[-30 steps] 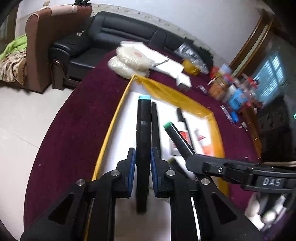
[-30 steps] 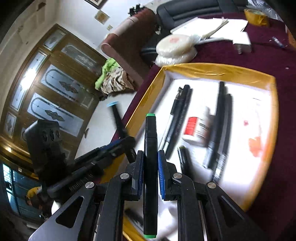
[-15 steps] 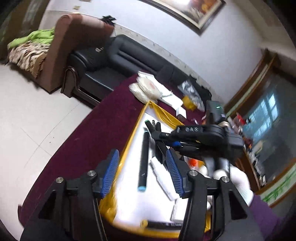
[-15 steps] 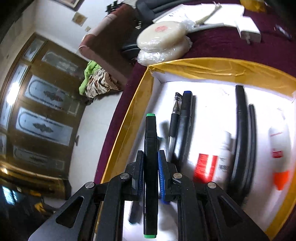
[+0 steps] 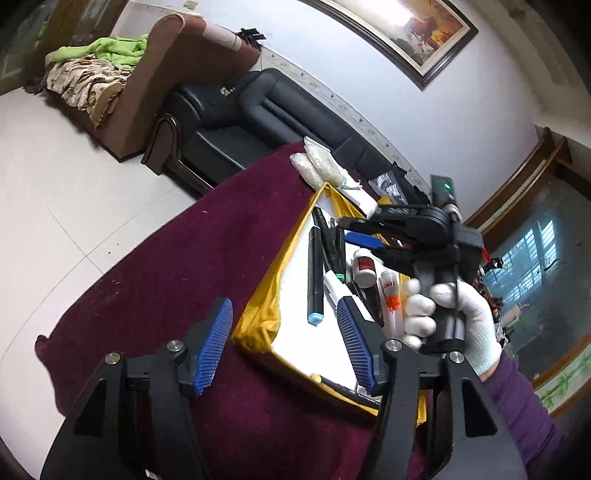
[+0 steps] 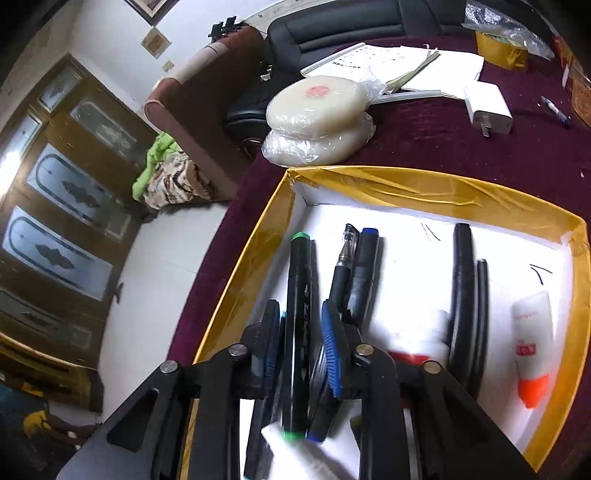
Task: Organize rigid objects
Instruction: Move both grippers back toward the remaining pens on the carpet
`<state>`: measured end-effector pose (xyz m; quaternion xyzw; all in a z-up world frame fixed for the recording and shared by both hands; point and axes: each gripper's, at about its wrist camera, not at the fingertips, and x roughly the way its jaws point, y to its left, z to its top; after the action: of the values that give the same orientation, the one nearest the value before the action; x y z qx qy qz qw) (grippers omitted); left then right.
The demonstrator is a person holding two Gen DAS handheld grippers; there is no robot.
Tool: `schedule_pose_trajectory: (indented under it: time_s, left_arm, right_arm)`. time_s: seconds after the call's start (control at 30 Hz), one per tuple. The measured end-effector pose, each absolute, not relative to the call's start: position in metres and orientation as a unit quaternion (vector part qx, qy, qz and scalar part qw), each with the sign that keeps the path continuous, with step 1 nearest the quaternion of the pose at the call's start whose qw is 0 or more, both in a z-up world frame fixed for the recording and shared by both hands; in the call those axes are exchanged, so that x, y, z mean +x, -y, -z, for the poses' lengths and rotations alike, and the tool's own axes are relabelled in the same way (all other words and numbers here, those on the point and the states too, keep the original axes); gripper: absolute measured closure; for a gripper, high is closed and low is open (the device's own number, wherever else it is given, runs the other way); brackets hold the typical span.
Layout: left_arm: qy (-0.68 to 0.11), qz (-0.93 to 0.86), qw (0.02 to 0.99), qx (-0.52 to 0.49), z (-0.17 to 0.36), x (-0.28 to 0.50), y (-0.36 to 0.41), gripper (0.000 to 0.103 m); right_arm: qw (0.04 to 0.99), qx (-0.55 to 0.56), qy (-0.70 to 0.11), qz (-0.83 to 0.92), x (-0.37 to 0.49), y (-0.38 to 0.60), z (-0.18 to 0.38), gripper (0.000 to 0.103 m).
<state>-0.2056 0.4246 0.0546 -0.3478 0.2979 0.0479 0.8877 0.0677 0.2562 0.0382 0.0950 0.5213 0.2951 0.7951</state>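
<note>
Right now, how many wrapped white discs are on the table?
2, stacked: the upper disc lies on the lower disc, on the maroon cloth beyond the far corner of the yellow tray. None seems hidden.

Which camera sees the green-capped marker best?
The right wrist view: the green-capped marker runs long and close between the opening right tongs, lying in the box. The left wrist view shows only its green tip, small and far away among the pens.

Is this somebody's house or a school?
Most likely a home's living room: a black leather sofa, a brown armchair with blankets, and a framed picture on the wall behind a table covered in dark red cloth.
</note>
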Motion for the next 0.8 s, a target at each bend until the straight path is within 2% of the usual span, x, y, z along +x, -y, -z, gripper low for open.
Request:
schedule_pose_trajectory:
  time_s: [0.17, 0.23, 0.3, 0.43, 0.53, 0.6, 0.63, 0.7, 0.8]
  left_arm:
    - [-0.287, -0.070, 0.893, -0.339, -0.062, -0.215, -0.430, 0.045]
    - [-0.286, -0.080, 0.895, -0.333, -0.063, -0.217, -0.432, 0.044]
    - [-0.288, -0.092, 0.895, -0.328, -0.063, -0.218, -0.431, 0.043]
    - [-0.300, -0.096, 0.897, -0.310, -0.064, -0.211, -0.418, 0.043]
    - [-0.308, -0.083, 0.909, -0.269, -0.076, -0.199, -0.389, 0.043]
    - [-0.310, -0.063, 0.919, -0.234, -0.090, -0.189, -0.359, 0.042]
    - [-0.310, -0.053, 0.923, -0.221, -0.095, -0.186, -0.347, 0.040]
    - [-0.310, -0.022, 0.931, -0.191, -0.105, -0.178, -0.315, 0.034]
    - [-0.330, 0.031, 0.930, -0.161, -0.110, -0.163, -0.268, 0.034]
  right_arm:
    - [0.793, 0.094, -0.503, -0.330, 0.048, -0.231, -0.055, 0.081]
    - [0.802, 0.087, -0.481, -0.343, 0.032, -0.209, -0.063, 0.078]
    - [0.821, 0.068, -0.455, -0.338, 0.016, -0.181, -0.070, 0.070]
    - [0.872, 0.020, -0.396, -0.285, -0.013, -0.116, -0.082, 0.069]
    - [0.904, 0.017, -0.361, -0.231, -0.027, -0.063, -0.089, 0.062]
    - [0.919, 0.034, -0.342, -0.194, -0.034, -0.022, -0.092, 0.049]
    - [0.925, 0.041, -0.334, -0.174, -0.037, -0.002, -0.094, 0.047]
    - [0.935, 0.055, -0.325, -0.131, -0.042, 0.038, -0.095, 0.046]
    - [0.937, 0.097, -0.327, -0.083, -0.044, 0.097, -0.088, 0.046]
